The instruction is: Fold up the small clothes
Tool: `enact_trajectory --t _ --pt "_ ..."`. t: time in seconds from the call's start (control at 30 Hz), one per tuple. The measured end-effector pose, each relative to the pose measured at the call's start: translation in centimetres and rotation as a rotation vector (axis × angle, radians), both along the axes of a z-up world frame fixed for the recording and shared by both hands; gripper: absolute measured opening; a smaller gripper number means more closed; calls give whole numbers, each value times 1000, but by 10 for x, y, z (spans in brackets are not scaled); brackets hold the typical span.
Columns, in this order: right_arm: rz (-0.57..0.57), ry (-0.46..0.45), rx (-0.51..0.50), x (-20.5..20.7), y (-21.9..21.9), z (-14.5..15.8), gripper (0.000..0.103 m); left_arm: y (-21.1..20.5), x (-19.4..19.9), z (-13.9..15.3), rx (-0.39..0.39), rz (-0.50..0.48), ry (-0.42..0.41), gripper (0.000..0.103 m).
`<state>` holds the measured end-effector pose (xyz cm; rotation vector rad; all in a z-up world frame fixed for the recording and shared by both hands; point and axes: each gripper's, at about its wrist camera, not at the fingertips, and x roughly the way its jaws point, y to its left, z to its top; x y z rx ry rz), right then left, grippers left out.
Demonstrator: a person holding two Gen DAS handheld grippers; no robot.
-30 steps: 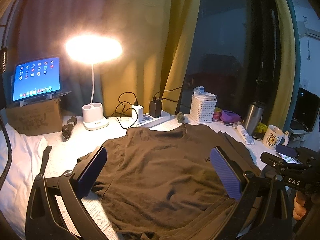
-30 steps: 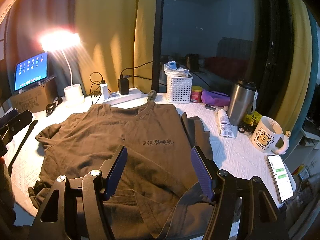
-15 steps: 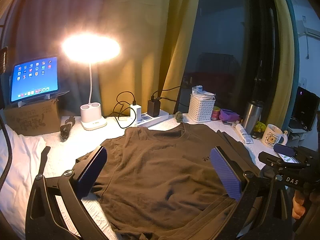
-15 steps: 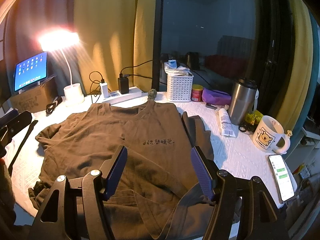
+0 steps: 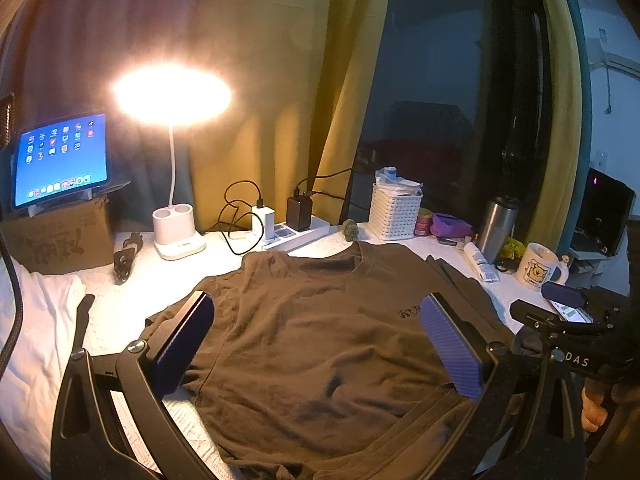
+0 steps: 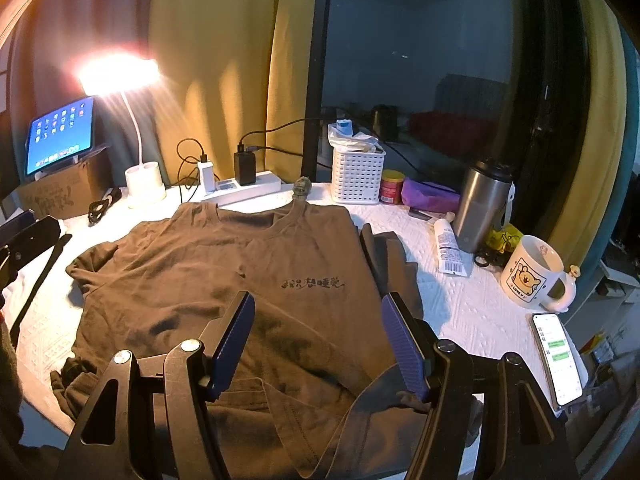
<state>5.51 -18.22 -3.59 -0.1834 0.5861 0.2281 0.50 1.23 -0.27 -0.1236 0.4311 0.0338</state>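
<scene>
A dark brown T-shirt (image 5: pixel 320 332) lies spread face up on the white table cover, collar toward the window; it also shows in the right wrist view (image 6: pixel 240 280), with small black print on the chest. Its right side is folded inward along the edge and the hem is bunched at the near edge. My left gripper (image 5: pixel 316 340) is open and empty, held above the shirt's middle. My right gripper (image 6: pixel 318 336) is open and empty, above the shirt's lower right part.
At the back stand a lit desk lamp (image 5: pixel 174 236), a tablet (image 5: pixel 60 160) on a cardboard box, a power strip (image 5: pixel 296 232) with chargers, a white basket (image 6: pixel 358 176) and a steel tumbler (image 6: pixel 482 208). A mug (image 6: pixel 532 276) and phone (image 6: pixel 558 360) lie right.
Both grippers have stayed open over the shirt. The left wrist view has shifted slightly; the shirt has not moved.
</scene>
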Motion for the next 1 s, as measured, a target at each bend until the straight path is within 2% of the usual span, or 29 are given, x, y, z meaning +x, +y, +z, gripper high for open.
enact_trajectory --t 0.57,1.0 --pt "2 15 -1 8 0 0 68 -2 10 1 29 -9 5 102" --pt "-39 66 -5 56 -15 -11 68 -5 60 -7 22 -37 49 102"
